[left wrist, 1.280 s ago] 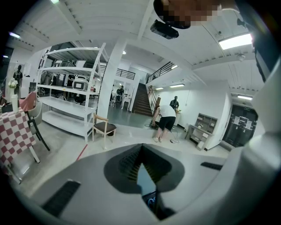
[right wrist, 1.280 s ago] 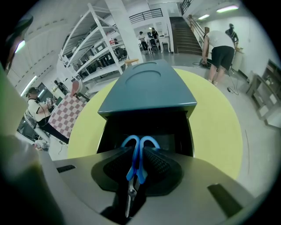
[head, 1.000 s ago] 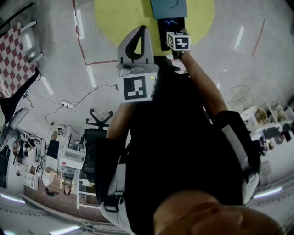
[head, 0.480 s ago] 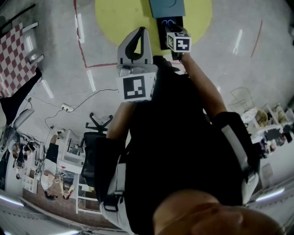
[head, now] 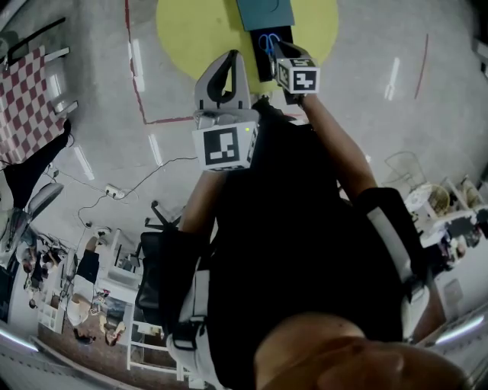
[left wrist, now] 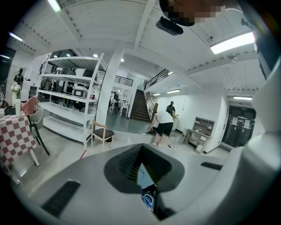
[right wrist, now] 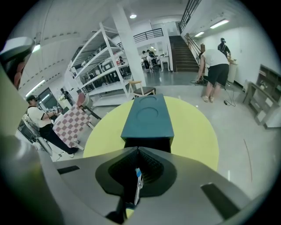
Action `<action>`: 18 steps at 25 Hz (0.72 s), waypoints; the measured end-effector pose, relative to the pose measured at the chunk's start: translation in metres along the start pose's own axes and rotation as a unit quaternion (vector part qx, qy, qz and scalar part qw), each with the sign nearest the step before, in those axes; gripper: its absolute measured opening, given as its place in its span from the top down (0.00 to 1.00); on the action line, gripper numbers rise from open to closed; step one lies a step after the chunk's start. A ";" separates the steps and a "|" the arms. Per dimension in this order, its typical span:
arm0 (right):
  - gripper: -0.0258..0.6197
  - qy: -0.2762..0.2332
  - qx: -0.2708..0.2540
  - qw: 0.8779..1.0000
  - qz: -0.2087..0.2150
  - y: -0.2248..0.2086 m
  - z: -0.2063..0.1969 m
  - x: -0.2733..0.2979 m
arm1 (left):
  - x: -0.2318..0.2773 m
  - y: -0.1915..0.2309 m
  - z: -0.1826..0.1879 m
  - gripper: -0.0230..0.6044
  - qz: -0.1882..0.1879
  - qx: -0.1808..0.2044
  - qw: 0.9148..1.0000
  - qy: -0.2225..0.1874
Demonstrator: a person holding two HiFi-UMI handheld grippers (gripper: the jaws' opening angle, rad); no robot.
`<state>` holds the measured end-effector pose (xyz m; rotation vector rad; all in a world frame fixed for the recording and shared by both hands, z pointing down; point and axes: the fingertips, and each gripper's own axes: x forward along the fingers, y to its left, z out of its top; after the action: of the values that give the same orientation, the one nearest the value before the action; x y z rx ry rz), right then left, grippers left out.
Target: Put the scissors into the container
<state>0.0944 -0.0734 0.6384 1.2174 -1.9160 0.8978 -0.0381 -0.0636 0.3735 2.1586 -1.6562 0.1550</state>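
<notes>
On a round yellow table (head: 191,30) stands a teal container (head: 263,11) with a black open part (head: 267,61) facing me. My right gripper (head: 276,52) is shut on the scissors, whose blue handles (head: 268,42) show over that black part. In the right gripper view the thin blade (right wrist: 137,184) runs between the closed jaws of the right gripper (right wrist: 137,149), which points at the teal container (right wrist: 147,116) and its dark opening (right wrist: 147,144). My left gripper (head: 232,55) is held beside it, shut and holding nothing. Past the left gripper (left wrist: 141,147) the blue scissors handles (left wrist: 148,201) peek through.
The yellow table (right wrist: 197,132) stands on a grey floor with red tape lines (head: 133,68). A checkered table (head: 27,84) stands at the left, and shelving (left wrist: 66,110) and people (right wrist: 216,66) are farther off in the hall.
The head view has shifted a little. The right gripper still holds the scissors over the container's black part, and the left gripper stays beside it.
</notes>
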 end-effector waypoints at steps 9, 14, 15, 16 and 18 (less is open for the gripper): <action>0.96 -0.063 0.000 0.998 0.016 0.003 0.009 -0.061 | -0.042 -0.030 0.006 0.97 0.012 0.017 0.999 -0.032; 0.96 -0.104 0.000 0.994 0.027 -0.001 0.007 -0.102 | -0.070 -0.055 0.005 0.97 0.023 0.031 0.998 -0.052; 0.96 -0.111 -0.001 0.993 0.030 -0.001 0.006 -0.110 | -0.075 -0.059 0.004 0.97 0.026 0.034 0.998 -0.054; 0.96 -0.119 -0.001 0.992 0.033 0.000 0.006 -0.118 | -0.079 -0.064 0.002 0.97 0.029 0.037 0.997 -0.056; 0.96 -0.135 -0.001 0.990 0.042 0.001 0.006 -0.131 | -0.087 -0.071 -0.001 0.97 0.035 0.041 0.997 -0.059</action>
<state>0.1349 -0.0186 0.5264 1.3219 -2.1941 0.8061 0.0041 0.0296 0.3277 2.2096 -1.8212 0.1188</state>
